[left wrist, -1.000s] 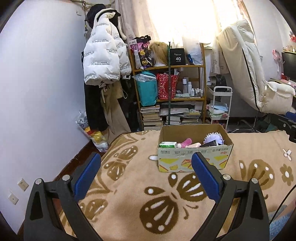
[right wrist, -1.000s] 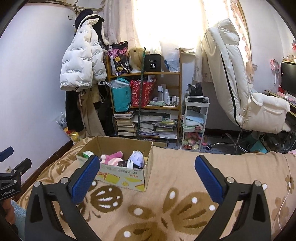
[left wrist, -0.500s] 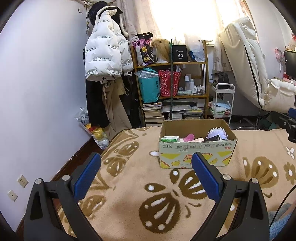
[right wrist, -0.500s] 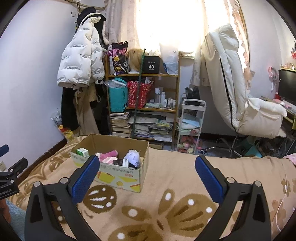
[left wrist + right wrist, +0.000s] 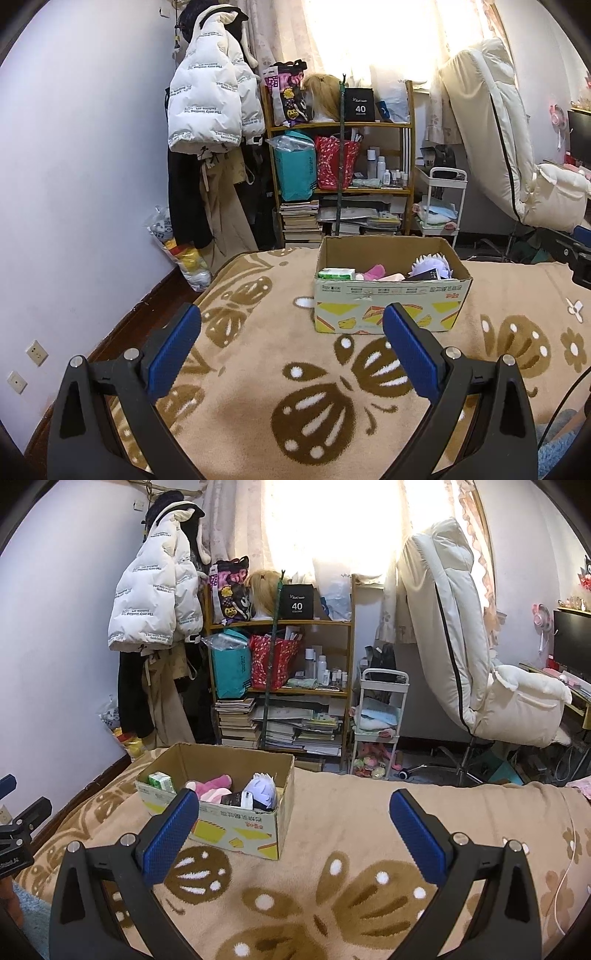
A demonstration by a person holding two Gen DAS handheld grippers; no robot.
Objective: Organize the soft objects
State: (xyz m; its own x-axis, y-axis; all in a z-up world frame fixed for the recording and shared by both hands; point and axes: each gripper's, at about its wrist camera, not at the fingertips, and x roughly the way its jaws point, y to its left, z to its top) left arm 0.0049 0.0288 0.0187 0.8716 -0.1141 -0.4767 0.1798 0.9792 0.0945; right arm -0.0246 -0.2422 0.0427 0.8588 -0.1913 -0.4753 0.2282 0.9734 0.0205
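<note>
Left hand-held gripper (image 5: 291,332) released, blue pads wide apart, nothing between them, hovering over beige blanket (image 5: 258,369) with brown butterfly pattern. Right hand-held gripper (image 5: 291,819) likewise released and empty, above same blanket.

Cardboard box (image 5: 388,306) sitting on blanket, top flaps gone, ahead of left hand-held gripper and slightly to its right; in right wrist view ahead-left, left pad overlapping box front. Inside box: green-white tissue pack (image 5: 336,274) at left end, pink plush (image 5: 373,272) in middle, pale purple spiky plush (image 5: 430,266) at right end, dark small item (image 5: 238,798) just beside purple plush, kind unclear. All soft things lying in box, well apart from both hand-held grippers.

Behind bed: wooden shelf (image 5: 280,622) packed with bags, bottles, books; white puffer jacket (image 5: 210,99) hung on wall at left; small white cart (image 5: 380,716); cream reclining chair (image 5: 461,657) at right. Bright window above shelf.
</note>
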